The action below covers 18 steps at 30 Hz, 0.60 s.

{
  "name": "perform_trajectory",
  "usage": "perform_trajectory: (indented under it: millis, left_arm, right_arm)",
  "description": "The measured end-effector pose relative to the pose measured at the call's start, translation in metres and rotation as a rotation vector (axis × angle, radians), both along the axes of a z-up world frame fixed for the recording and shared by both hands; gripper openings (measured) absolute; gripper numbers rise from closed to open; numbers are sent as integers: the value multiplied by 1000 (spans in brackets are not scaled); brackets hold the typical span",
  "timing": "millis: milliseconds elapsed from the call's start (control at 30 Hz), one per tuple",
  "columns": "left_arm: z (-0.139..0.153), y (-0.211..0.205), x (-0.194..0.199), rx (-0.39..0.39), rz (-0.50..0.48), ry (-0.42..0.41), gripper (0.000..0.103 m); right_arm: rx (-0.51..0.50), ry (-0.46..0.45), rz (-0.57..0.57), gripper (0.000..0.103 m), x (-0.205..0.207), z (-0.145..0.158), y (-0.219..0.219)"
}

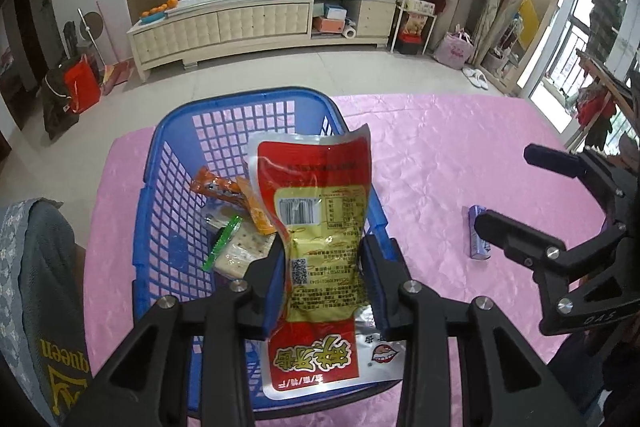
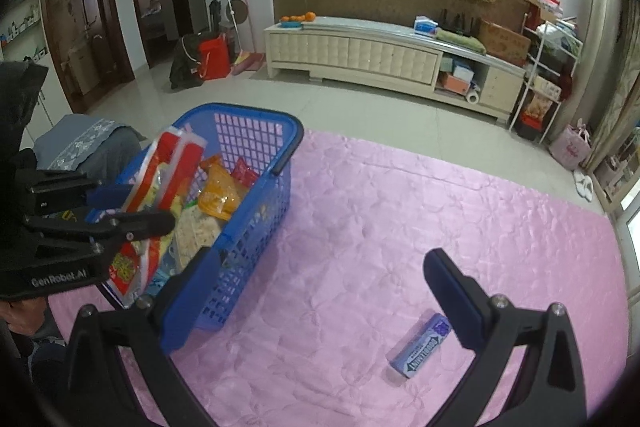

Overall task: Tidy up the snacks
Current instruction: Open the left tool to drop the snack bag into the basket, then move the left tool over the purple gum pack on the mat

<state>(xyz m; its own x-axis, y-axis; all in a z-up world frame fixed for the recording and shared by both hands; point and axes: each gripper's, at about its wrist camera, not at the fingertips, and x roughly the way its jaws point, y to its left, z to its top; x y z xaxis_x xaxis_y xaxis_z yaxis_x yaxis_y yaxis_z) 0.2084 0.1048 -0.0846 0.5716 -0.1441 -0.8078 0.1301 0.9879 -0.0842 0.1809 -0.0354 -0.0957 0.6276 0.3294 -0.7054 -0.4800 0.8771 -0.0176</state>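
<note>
So the left tool [image 1: 322, 267] is clamped on a red and yellow snack packet [image 1: 320, 227], both pads pressing its sides around the middle, and the packet stands up tall right over the blue basket [image 1: 160, 163]. Its top edge curls a bit and the printed back with the barcode faces the camera. Down inside the basket, just left of the packet, there's an orange pouch [image 1: 218, 187], a second orange bag [image 1: 256, 211] and a clear pack of crackers with a green strip [image 1: 236, 247]. The basket's near rim sits right under the left tool, so the packet blocks most of the view of the right half of the basket.

The right tool [image 2: 320, 291] has its fingers wide apart with nothing between them, hanging over the pink cloth on the counter [image 2: 380, 207]. Its left finger overlaps the basket's corner in its own view. A purple gum pack [image 2: 420, 345] lies flat on the cloth just beside the right finger, well apart from the basket.

Off the counter's left edge there's a chair draped in grey fabric [image 1: 36, 267], and across the tiled floor a long cream cabinet [image 1: 260, 19].
</note>
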Motion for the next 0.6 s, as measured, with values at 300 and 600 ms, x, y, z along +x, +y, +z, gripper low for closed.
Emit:
perform_trajectory:
  millis: [300, 600]
  left_arm:
    - [-5, -7, -5, 11, -34, -5, 63]
    - [31, -12, -38, 7, -70, -120, 75]
  right_arm:
    - [7, -25, -18, 103, 0, 7, -2]
    - [41, -52, -19, 103, -23, 33, -11]
